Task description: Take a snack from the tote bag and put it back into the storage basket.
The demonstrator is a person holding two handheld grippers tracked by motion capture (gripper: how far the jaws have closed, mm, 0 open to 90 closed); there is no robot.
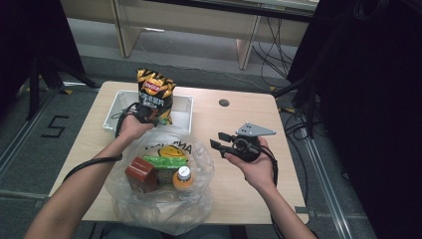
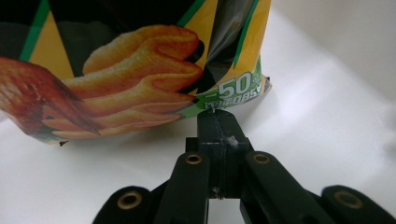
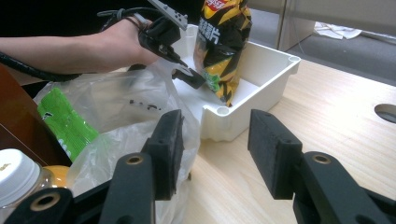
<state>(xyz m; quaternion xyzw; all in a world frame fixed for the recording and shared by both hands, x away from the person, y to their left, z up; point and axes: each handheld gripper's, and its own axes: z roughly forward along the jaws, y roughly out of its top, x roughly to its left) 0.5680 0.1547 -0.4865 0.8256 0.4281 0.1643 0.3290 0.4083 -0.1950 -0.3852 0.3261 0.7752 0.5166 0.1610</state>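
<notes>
Left hand-held gripper (image 1: pixel 149 113): closed on the bottom corner of the chip bag (image 1: pixel 155 94), held upright over the white bin (image 1: pixel 183 115) | right hand-held gripper (image 3: pixel 215 140): open, empty, above the desk (image 1: pixel 239 189) | left, I judge: box (image 1: pixel 141 174), bottle (image 1: pixel 183 178) and green packet (image 1: pixel 160 161) in the plastic bag (image 1: pixel 199 164).
</notes>
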